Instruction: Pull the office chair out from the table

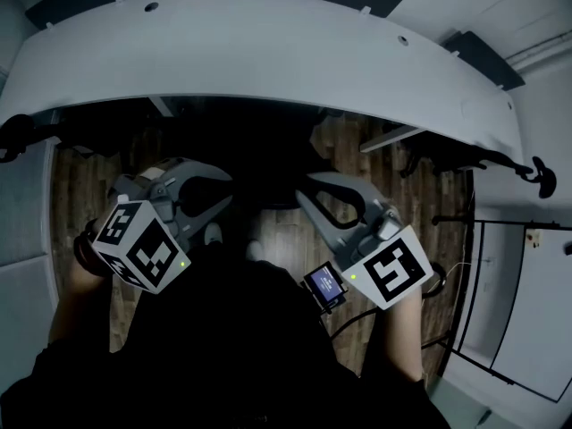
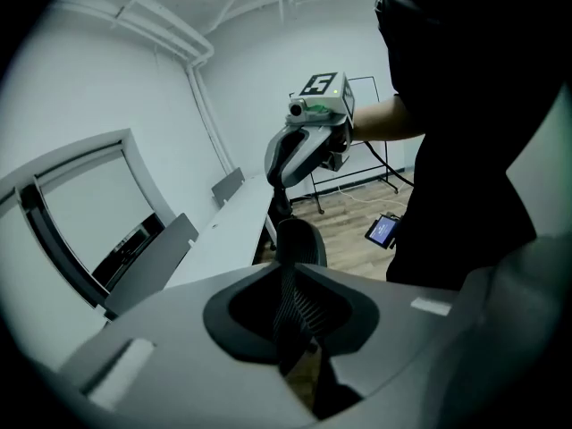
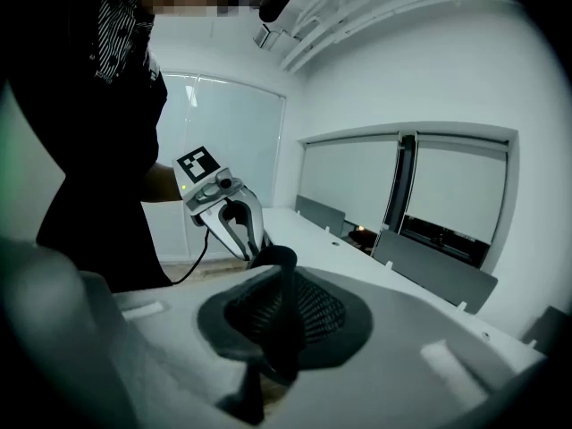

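Nearest, the 2 grippers mirror each other. The left gripper and the right gripper each have their jaws clamped on a side rim of the mesh back of the office chair, likely so the pull runs straight. Beyond, the chair sits tucked under the white table, not yet drawn out.
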The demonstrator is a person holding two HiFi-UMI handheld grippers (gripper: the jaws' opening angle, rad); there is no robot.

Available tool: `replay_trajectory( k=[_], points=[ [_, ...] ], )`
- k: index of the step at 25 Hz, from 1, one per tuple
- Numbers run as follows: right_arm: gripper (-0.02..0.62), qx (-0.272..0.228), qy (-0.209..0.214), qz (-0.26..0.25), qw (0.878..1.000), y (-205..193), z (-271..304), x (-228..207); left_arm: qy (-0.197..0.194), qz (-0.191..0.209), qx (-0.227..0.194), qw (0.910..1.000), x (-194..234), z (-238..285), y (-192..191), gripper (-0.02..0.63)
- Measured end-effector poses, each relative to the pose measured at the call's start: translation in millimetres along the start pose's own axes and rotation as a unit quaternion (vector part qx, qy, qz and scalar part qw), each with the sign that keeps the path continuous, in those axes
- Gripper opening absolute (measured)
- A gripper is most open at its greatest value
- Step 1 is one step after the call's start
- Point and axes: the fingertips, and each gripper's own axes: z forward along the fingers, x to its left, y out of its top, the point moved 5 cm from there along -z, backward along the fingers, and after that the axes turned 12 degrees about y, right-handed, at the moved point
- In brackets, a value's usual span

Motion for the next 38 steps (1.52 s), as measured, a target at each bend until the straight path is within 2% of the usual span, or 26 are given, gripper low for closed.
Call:
replay_trajectory(
  k=[3,5,9,15,21,31,38],
  points=[
    [0.050,0.001,0.018,0.005,1.000,-3,7,6,-0.013,0.027,0.019,0.9994,-5,-1,-7,0.082],
    [0.089,0.014,0.029,-0.002,0.999,-7,10,9,-0.022,0.035,0.023,0.9989,-7,-1,-8,0.104],
    [0.148,0.065,0.046,-0.018,0.997,-19,20,14,-0.026,0.045,0.027,0.9983,-10,4,-10,0.172],
    [0.235,0.117,0.048,-0.039,0.991,-32,37,12,-0.039,0.096,0.058,0.9929,-14,17,-23,0.272],
    [0.282,0.136,0.062,-0.049,0.988,-42,48,16,-0.044,0.106,0.074,0.9906,-21,27,-29,0.334],
    [0.342,0.172,0.070,-0.055,0.981,-55,60,16,-0.041,0.109,0.093,0.9889,-28,44,-42,0.371],
    [0.374,0.197,0.076,-0.072,0.975,-72,78,14,-0.033,0.132,0.103,0.9853,-31,60,-45,0.414]
  ],
)
